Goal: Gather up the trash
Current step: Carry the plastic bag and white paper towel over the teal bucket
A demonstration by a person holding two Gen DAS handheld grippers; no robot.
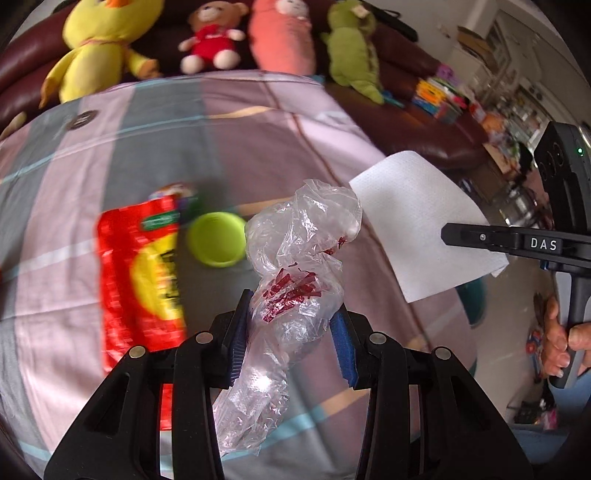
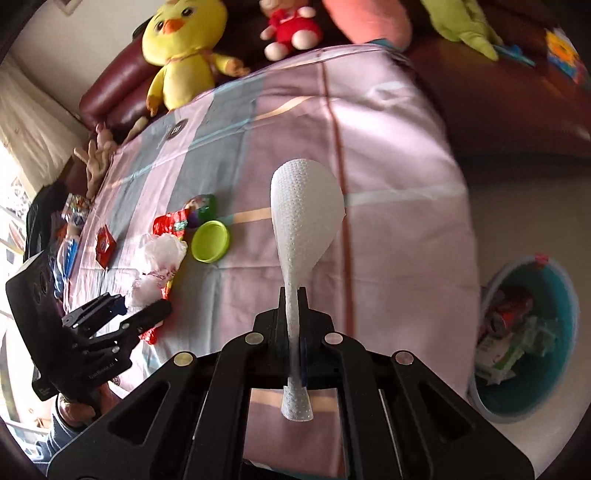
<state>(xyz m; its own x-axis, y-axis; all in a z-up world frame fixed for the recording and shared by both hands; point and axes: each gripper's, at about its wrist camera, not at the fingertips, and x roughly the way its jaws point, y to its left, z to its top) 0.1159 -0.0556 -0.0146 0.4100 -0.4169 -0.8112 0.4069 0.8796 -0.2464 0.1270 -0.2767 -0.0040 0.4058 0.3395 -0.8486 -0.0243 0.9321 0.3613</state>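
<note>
Pink-and-grey striped cloth (image 2: 388, 206) covered the tabletop, with a dark red sofa (image 2: 110, 92) behind it carrying a row of plush toys: a yellow chick (image 2: 181, 48), a small bear in red (image 1: 212, 37), a pink one (image 1: 280, 33) and a green one (image 1: 351, 48). The left tongs (image 1: 291, 325) were clamped on a crumpled clear plastic bag (image 1: 299, 258) with red print, held above the cloth. The right tongs (image 2: 293, 314) were pinched shut on a white paper towel (image 2: 304, 206), which stood up between the fingers and fanned out above them; in the left wrist view the same towel (image 1: 424, 221) hung off to the right of the bag. On the cloth near the left tongs lay a red-and-yellow snack wrapper (image 1: 144, 273) and, just beside it, a lime-green lid (image 1: 216, 240), with a second small colourful wrapper (image 2: 201, 212) touching the lid's far side. A small red packet (image 2: 105, 245) lay further left, near the cloth's edge. Beyond the tabletop's right edge, on the floor, stood a teal bin (image 2: 554, 369) already holding several wrappers. Nothing lay between the right tongs and that bin but the edge of the cloth.
</note>
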